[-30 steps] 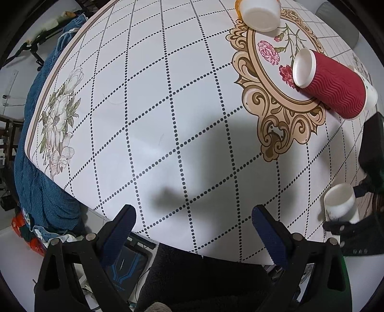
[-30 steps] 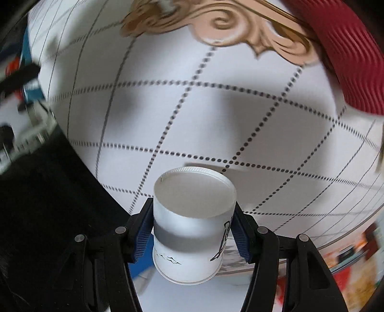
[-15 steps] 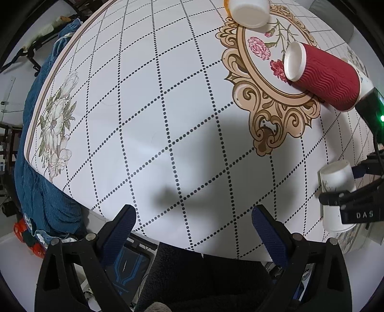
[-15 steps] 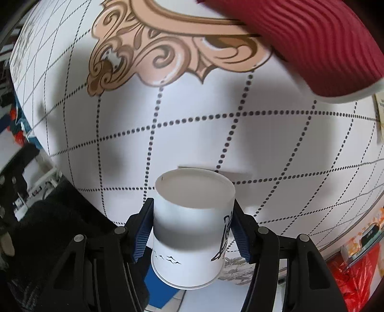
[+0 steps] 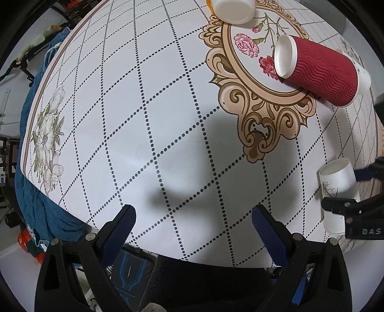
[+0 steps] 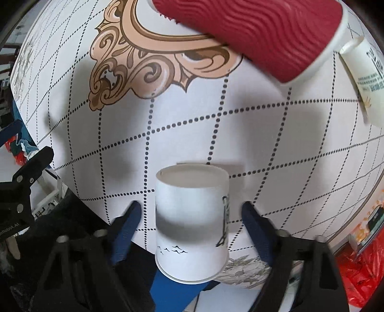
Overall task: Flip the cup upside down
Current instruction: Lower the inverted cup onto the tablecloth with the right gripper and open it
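A small white paper cup (image 6: 190, 223) with black ink drawings stands upside down, rim down, on the table near its front edge. It also shows at the right of the left wrist view (image 5: 338, 192). My right gripper (image 6: 192, 213) is open, its blue pads a little apart from each side of the cup. My left gripper (image 5: 192, 218) is open and empty, over the table's front edge, well left of the cup.
A red ribbed cup (image 5: 319, 69) lies on its side on the ornate medallion (image 5: 261, 117). A white cup (image 5: 231, 9) lies at the far edge. A white tube (image 6: 364, 79) lies at the right. A blue cloth (image 5: 31, 199) hangs at the left.
My right gripper has opened and let go of the white cup, which now stands rim down on the table. The left gripper has barely moved.
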{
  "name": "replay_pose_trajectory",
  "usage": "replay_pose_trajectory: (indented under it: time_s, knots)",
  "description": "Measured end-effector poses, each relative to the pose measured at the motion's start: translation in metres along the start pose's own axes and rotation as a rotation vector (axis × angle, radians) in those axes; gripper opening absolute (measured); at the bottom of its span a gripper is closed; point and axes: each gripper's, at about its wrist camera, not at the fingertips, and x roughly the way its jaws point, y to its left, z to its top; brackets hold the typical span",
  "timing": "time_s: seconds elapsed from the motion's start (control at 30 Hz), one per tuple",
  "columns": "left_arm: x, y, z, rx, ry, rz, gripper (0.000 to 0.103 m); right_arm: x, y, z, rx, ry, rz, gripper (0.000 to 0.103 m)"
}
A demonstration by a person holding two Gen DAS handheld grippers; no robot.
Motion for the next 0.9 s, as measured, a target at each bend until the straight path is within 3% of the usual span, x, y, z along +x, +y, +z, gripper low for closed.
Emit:
replay_pose_trajectory:
  time_s: [0.3,0.43,0.63,0.77,0.9]
  knots:
    - [0.007,-0.005,0.001,0.018,0.013,0.006,0.099,0.0,-0.006,-0.031,0.042,-0.112,-0.019,0.063]
    - [0.007,-0.01,0.001,0.025,0.012,0.008,0.099,-0.016,-0.009,-0.037,0.089,-0.204,-0.015,0.063]
    - [0.006,-0.012,0.002,0.026,0.012,0.011,0.099,-0.045,-0.014,-0.057,0.2,-0.44,0.022,0.063]
    - [0.001,-0.011,0.004,0.03,0.013,0.016,0.099,-0.064,-0.016,-0.073,0.266,-0.665,0.063,0.063]
    - [0.001,-0.012,0.005,0.031,0.019,0.02,0.099,-0.058,-0.015,-0.081,0.312,-0.82,0.067,0.063]
